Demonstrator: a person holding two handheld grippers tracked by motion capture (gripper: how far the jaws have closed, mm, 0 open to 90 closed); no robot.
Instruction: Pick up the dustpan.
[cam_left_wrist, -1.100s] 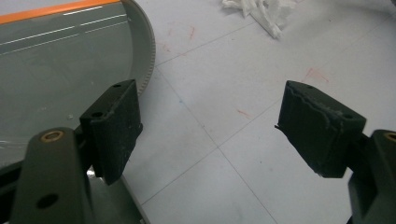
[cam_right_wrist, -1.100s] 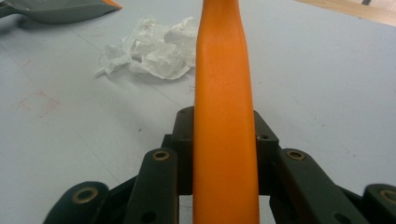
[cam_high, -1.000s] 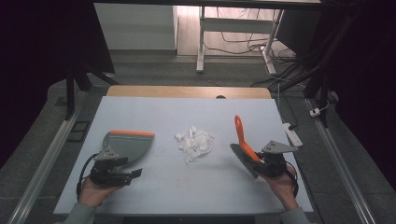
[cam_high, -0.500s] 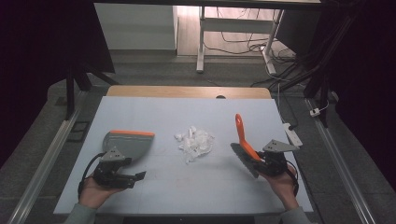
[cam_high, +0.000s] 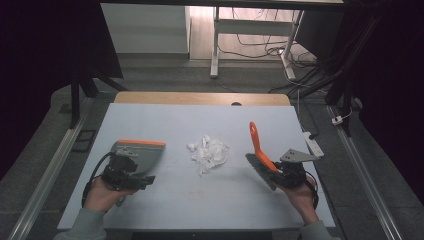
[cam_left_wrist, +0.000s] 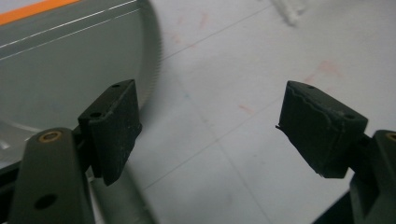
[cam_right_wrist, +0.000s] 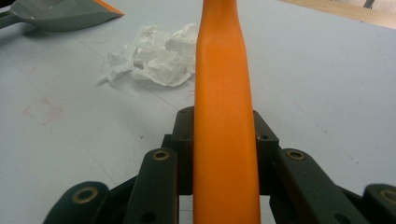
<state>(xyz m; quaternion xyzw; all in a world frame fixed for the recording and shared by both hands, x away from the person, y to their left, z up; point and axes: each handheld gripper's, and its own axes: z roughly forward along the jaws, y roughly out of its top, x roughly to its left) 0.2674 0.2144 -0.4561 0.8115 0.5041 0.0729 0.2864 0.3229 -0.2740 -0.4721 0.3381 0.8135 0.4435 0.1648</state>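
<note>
A grey dustpan (cam_high: 137, 151) with an orange edge lies at the table's left. My left gripper (cam_high: 129, 173) hovers just behind it, over its handle. In the left gripper view that gripper (cam_left_wrist: 205, 126) is open with nothing between its pads, and the dustpan (cam_left_wrist: 60, 60) lies past the left jaw. Crumpled white paper (cam_high: 210, 152) lies in the middle of the table. At the right, my right gripper (cam_high: 280, 172) is shut on the orange handle of a brush (cam_high: 257, 142), which points up and away. From the right gripper (cam_right_wrist: 224, 135), the brush handle (cam_right_wrist: 222, 70) runs toward the paper (cam_right_wrist: 154, 56).
The pale table (cam_high: 200, 115) has a wooden strip (cam_high: 200, 97) along its far edge. A white power strip (cam_high: 313, 145) lies at the right edge. Metal rails run along both sides on the floor. A desk frame and cables stand beyond the table.
My left gripper has lifted a little above the dustpan's handle. The dustpan, the paper and the right gripper with the brush have kept still.
</note>
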